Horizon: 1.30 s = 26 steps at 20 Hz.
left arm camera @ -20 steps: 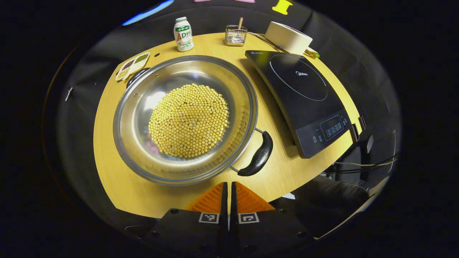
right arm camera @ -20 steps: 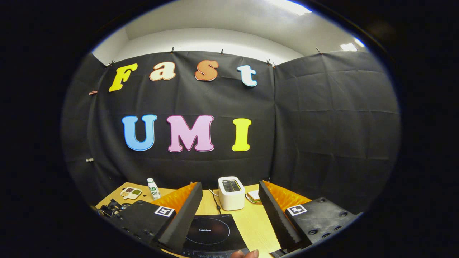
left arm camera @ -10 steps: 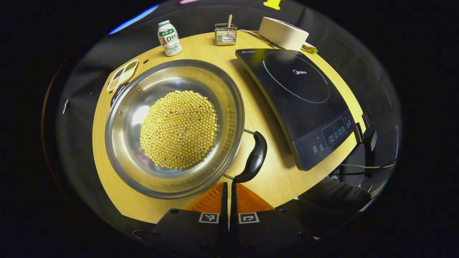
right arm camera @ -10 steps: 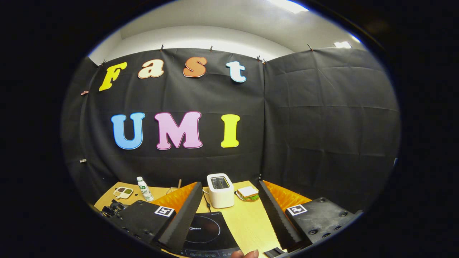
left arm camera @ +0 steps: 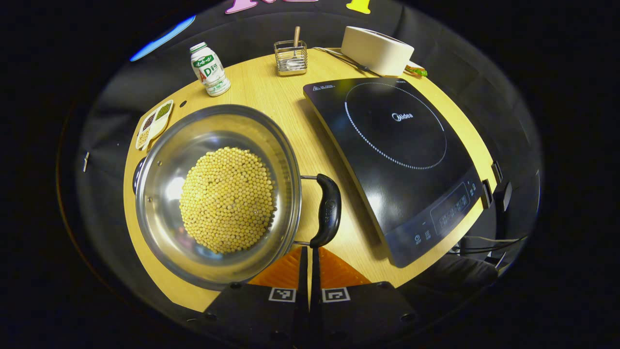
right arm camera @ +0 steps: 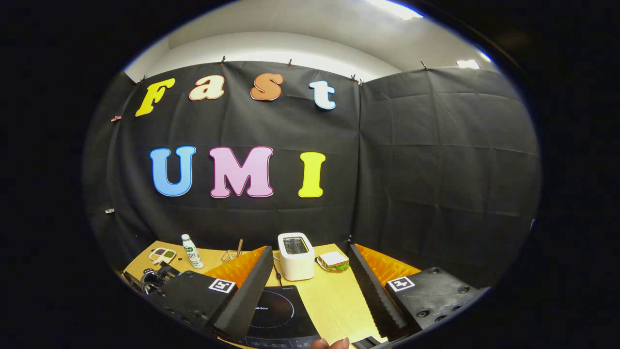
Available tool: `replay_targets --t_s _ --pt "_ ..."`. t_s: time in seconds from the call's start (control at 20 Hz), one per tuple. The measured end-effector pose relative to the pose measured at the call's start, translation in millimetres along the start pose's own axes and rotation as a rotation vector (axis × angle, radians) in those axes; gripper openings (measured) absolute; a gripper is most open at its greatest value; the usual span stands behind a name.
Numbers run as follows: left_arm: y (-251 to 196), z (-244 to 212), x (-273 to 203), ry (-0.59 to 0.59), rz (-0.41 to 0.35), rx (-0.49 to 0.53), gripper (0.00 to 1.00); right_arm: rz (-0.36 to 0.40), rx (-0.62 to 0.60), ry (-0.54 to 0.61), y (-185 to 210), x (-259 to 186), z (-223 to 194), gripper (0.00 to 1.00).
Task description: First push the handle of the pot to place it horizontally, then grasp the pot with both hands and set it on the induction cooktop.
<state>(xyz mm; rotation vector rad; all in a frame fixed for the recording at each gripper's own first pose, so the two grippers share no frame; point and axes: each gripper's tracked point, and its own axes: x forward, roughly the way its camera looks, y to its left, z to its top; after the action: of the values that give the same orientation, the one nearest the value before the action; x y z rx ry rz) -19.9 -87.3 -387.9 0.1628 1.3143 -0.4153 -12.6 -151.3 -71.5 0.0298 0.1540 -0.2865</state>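
A wide steel pot (left arm camera: 162,194) holding soybeans (left arm camera: 225,198) sits on the wooden table (left arm camera: 271,97) in the left gripper view. Its black right handle (left arm camera: 327,211) points toward the induction cooktop (left arm camera: 397,145), and the opposite handle (left arm camera: 137,173) peeks out at the pot's left. My left gripper (left arm camera: 308,251) is shut with nothing between its fingers, and its tip meets the near end of the right handle. In the right gripper view my right gripper (right arm camera: 310,291) hangs open above the cooktop (right arm camera: 281,312), tilted up toward the wall.
Along the table's back stand a small bottle (left arm camera: 209,75), a wire basket (left arm camera: 290,51) and a white toaster (left arm camera: 378,48). A divided snack dish (left arm camera: 154,123) lies left of the pot. A sandwich (right arm camera: 333,260) sits beside the toaster (right arm camera: 295,249). A fingertip (right arm camera: 330,343) shows below.
My shut left gripper reached the near end of the pot's handle, and the handle swung from the pot's lower right round to its right side. The right gripper barely shifted.
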Motion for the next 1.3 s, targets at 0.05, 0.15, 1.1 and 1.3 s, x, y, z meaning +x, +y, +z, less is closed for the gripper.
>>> replay_targets --t_s 0.05,0.15,1.1,1.3 --pt "-1 7 2 -0.004 0.0 -0.005 0.05 -0.001 -0.004 0.004 1 3 -1 0.98" --pt "-2 20 6 -0.014 0.0 -0.012 0.05 -0.003 -0.006 0.01 -1 6 -2 0.98" --pt "-6 94 27 -0.134 0.0 -0.02 0.05 -0.092 -0.03 0.024 -29 12 -10 0.98" --pt "-17 83 -5 -0.218 -0.046 -0.01 0.28 -0.036 -0.029 0.03 -2 16 -12 0.98"
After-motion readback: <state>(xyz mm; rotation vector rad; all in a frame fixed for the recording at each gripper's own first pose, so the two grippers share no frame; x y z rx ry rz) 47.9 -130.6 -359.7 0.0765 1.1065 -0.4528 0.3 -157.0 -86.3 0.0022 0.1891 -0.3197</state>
